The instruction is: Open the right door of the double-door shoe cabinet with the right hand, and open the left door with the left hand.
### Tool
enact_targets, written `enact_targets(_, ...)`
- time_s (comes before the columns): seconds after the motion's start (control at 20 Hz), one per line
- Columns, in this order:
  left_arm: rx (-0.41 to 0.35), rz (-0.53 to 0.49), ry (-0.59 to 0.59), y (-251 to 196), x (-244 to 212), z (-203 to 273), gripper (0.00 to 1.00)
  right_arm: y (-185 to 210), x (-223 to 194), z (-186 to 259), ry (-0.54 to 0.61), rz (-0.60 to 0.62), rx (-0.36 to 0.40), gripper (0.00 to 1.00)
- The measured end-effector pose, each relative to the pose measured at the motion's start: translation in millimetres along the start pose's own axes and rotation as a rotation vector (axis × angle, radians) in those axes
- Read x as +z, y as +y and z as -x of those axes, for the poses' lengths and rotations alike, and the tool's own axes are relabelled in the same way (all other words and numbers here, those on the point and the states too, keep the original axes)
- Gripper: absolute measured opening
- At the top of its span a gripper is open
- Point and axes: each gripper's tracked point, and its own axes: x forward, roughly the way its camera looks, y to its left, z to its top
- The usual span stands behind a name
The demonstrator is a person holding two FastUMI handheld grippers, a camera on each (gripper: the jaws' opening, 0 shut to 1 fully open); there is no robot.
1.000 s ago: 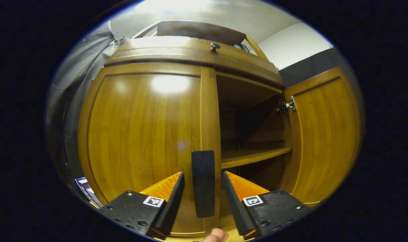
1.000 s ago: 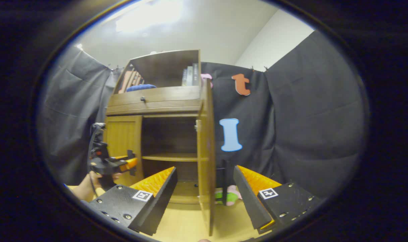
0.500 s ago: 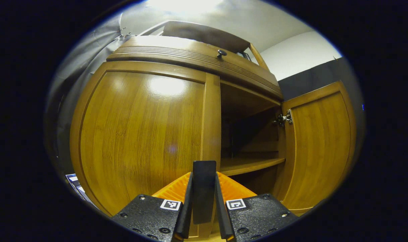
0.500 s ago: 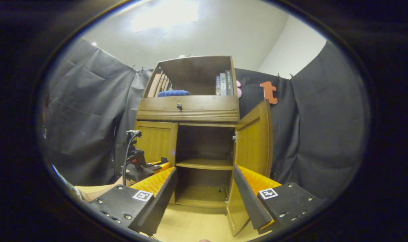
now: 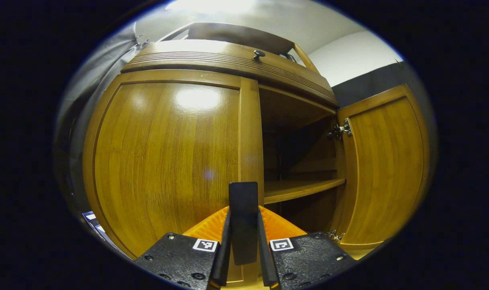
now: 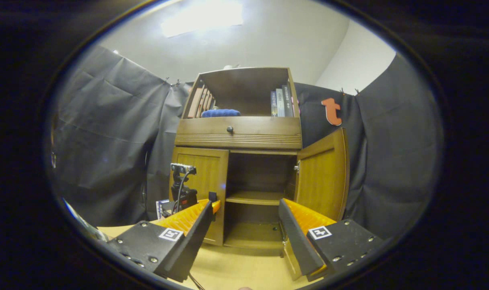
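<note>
The left claw point(image 5: 243, 257) pinches the dark handle point(image 5: 243, 221) of the closed left door point(image 5: 164, 161); the right door point(image 6: 322, 177) stands open, the right claw point(image 6: 244, 237) wide and empty. Pull along the hinge arc, grip seemingly square, so the handle doesn't slip.

We see a bright ceiling light point(image 6: 202, 18) glowing above the cabinet point(image 6: 238, 131) in the right gripper view, washed out to white. In the left gripper view it leaves a glare patch high on the left door point(image 5: 164, 153). The cabinet's inside lies in shadow. Fisheye bends its straight edges; both views are sharp.
</note>
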Motion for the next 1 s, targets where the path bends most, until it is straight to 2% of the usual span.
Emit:
enact_targets(0.1, 0.001, 0.015, 0.005, -1.4, -0.3, -0.3, 0.31, 0.3, -0.6, 0.4, 0.014, -0.017, -0.021, 0.95)
enact_targets(0.2, 0.003, -0.001, 0.022, 0.8, -1.2, 0.4, 0.34, -2.7, -0.1, -1.1, 0.028, -0.019, -0.041, 0.95)
enact_targets(0.4, -0.026, 0.024, 0.076, -1.1, -0.7, 3.4, 0.29, -30.6, -3.6, -4.5, 0.052, 0.020, -0.144, 0.98)
enact_targets(0.5, -0.041, 0.025, 0.104, -1.4, 0.7, 8.7, 0.29, -41.1, -0.9, -3.3, 0.039, 0.041, -0.186, 0.95)
enact_targets(0.55, -0.047, 0.024, 0.123, -3.5, 0.8, 16.0, 0.29, -46.9, 0.9, -1.5, 0.024, 0.035, -0.195, 0.98)
enact_targets(0.7, -0.042, 0.030, 0.163, -7.9, 3.7, 37.7, 0.30, -50.5, 3.9, 2.8, 0.004, 0.007, -0.173, 0.96)
enact_targets(0.85, -0.037, 0.008, 0.226, -8.2, 2.0, 48.2, 0.30, -64.7, 4.0, 12.5, -0.005, -0.018, -0.190, 0.96)
enact_targets(1.0, -0.057, -0.002, 0.237, -10.4, 6.0, 60.0, 0.29, -71.2, 10.1, 19.3, -0.032, -0.044, -0.188, 0.97)
